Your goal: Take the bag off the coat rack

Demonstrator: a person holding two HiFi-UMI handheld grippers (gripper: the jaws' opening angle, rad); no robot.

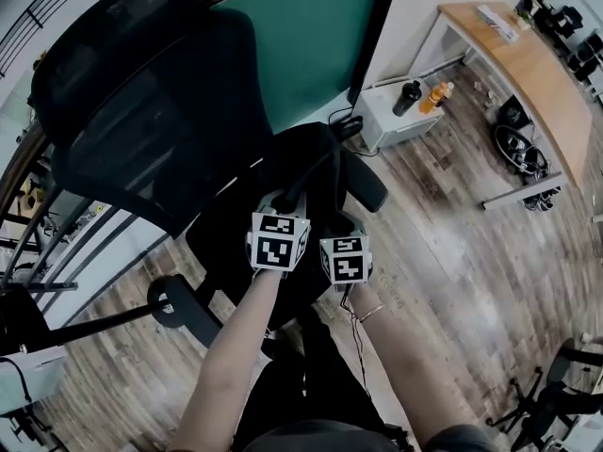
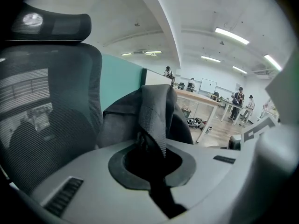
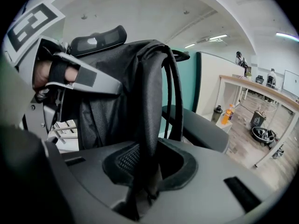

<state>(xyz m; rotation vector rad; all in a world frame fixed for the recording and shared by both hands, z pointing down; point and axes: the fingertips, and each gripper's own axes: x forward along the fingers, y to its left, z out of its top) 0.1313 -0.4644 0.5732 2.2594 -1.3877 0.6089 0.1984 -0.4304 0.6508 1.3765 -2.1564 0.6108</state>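
**On the chair seat: both grippers clamping the bag's straps**

Over the black office chair [image 1: 141,92] the person is holding the two grippers side by side, nearly touching, both pointing fwd & down. The black bag [image 1: 316,163] is sitting on the chair's seat, just in front of the mesh back, w/ an armrest [image 1: 366,185] close at its right.

The left gripper [image 2: 149,164] is biting down. Its jaws are closed tight on a grey webbing strap [image 2: 152,118], which is running up out of them to the bag's top. The right gripper [image 3: 145,171] is doing likewise: its jaws are pinching a wide black shoulder strap [image 3: 149,101], which is rising from the gap & arching over the bag's body. A hand [image 3: 44,73] is wrapping the left gripper's handle at upper left in the right gripper view.

In the bkgd, a teal partition [image 1: 311,36] is standing behind the chair. A white cabinet [image 1: 386,125] beside it is carrying a dark bottle [image 1: 408,97] & an orange bottle [image 1: 436,94]. A wooden desk [image 1: 528,64] is running along the far right, above the wood floor [image 1: 452,252].
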